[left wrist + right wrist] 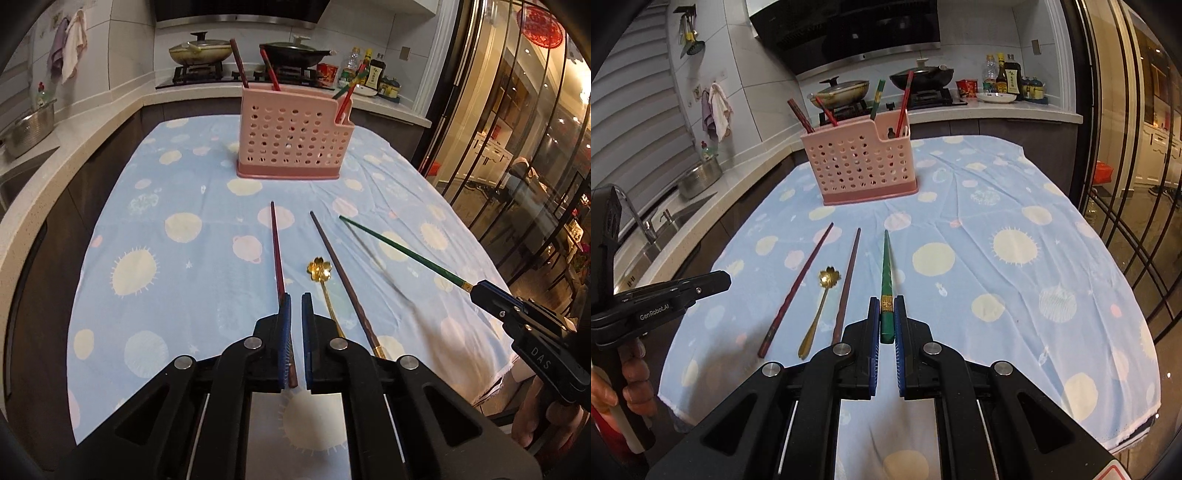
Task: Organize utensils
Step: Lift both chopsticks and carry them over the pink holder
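Observation:
A pink perforated utensil holder (293,142) (860,168) stands at the far end of the table with several chopsticks in it. My right gripper (886,304) (480,290) is shut on a green chopstick (886,273) (399,253) and holds it above the cloth. My left gripper (296,297) (722,278) is nearly shut, its pads over the handle end of a dark red chopstick (277,251) (798,284) lying on the cloth; I cannot tell if it grips it. A brown chopstick (340,271) (847,277) and a gold flower spoon (321,273) (823,295) lie beside it.
A blue cloth with pale dots (177,206) (997,221) covers the table. Behind it is a stove with pans (199,51) (846,90), sauce bottles (369,70) and a sink with a steel pot (700,179) at left. A glass door (517,147) is at right.

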